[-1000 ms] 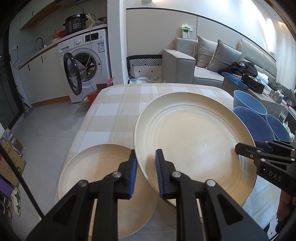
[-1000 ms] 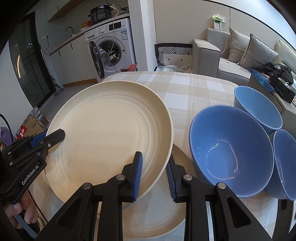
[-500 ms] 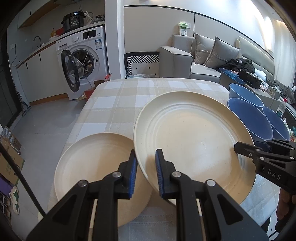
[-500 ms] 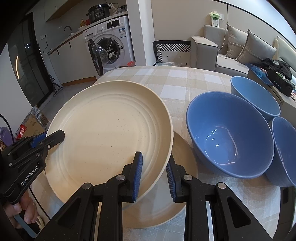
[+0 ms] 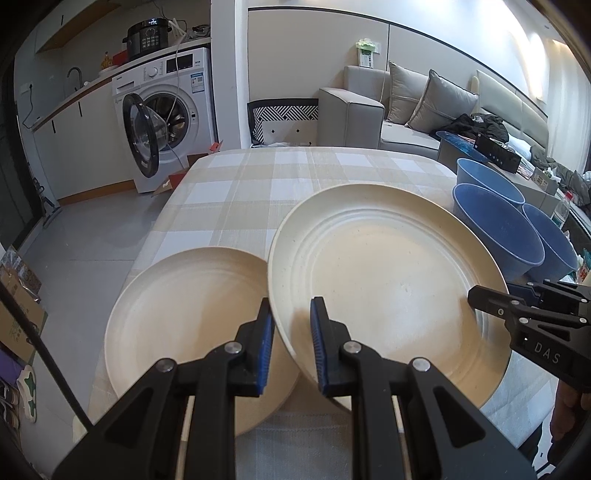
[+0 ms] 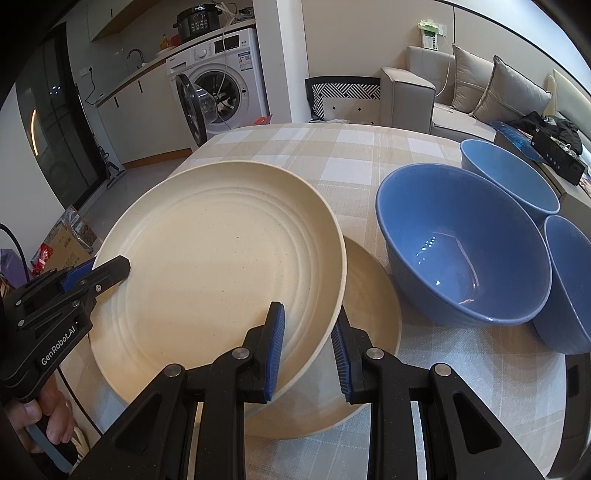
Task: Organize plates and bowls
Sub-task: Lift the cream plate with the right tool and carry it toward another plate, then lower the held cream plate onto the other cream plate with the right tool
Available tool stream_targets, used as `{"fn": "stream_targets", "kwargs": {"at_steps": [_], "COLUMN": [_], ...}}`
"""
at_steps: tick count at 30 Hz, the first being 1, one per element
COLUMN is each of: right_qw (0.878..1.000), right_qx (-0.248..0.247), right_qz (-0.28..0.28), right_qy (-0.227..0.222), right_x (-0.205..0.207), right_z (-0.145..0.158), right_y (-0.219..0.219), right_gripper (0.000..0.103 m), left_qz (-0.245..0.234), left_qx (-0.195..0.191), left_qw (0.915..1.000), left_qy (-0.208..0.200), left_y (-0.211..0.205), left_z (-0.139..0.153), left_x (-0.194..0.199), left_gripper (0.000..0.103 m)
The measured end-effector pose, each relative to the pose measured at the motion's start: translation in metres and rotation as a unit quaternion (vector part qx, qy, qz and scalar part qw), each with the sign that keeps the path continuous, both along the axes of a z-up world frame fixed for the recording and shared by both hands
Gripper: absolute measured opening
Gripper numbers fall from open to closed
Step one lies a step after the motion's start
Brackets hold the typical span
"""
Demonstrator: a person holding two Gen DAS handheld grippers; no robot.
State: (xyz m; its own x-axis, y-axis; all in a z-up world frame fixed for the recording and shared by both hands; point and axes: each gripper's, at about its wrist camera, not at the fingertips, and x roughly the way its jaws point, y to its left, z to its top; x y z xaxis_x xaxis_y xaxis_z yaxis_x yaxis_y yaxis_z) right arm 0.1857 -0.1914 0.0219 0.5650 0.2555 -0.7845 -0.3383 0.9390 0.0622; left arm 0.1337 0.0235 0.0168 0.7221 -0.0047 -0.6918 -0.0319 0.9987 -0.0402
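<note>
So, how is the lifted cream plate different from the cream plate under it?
The lifted plate is tilted, held at its rim by both the left gripper and right gripper; the lower plate lies flat on the tablecloth, ungripped. The lifted plate shows clear concentric ridges, the lower only faint ones. Both are round and cream.

A lived-in home, open-plan. A table with a checked cloth (image 5: 280, 184) fills the centre. At ten o'clock, a kitchenette counter with a tap (image 5: 74, 74), a front-loading washing machine (image 5: 166, 118) with its door open and a cooker (image 5: 147, 35) on top. At two o'clock, a grey sofa (image 5: 369, 110) with cushions (image 5: 439, 99).
</note>
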Motion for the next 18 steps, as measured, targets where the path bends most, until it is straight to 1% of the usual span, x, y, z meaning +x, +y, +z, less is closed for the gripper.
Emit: {"fn": "stream_targets", "kwargs": {"at_steps": [18], "right_qw": [1.0], "right_qx": [-0.008], "right_qz": [-0.009], "right_qy": [0.007], "right_x": [-0.016], "right_z": [-0.016], "right_y": [-0.003], "right_gripper": [0.025], "left_qz": [-0.004], "left_qx": [0.0], "left_qw": [0.9999], "left_qy": [0.014], "left_y": [-0.002], "left_z": [-0.014], "left_x": [-0.01], "left_gripper": [0.017]}}
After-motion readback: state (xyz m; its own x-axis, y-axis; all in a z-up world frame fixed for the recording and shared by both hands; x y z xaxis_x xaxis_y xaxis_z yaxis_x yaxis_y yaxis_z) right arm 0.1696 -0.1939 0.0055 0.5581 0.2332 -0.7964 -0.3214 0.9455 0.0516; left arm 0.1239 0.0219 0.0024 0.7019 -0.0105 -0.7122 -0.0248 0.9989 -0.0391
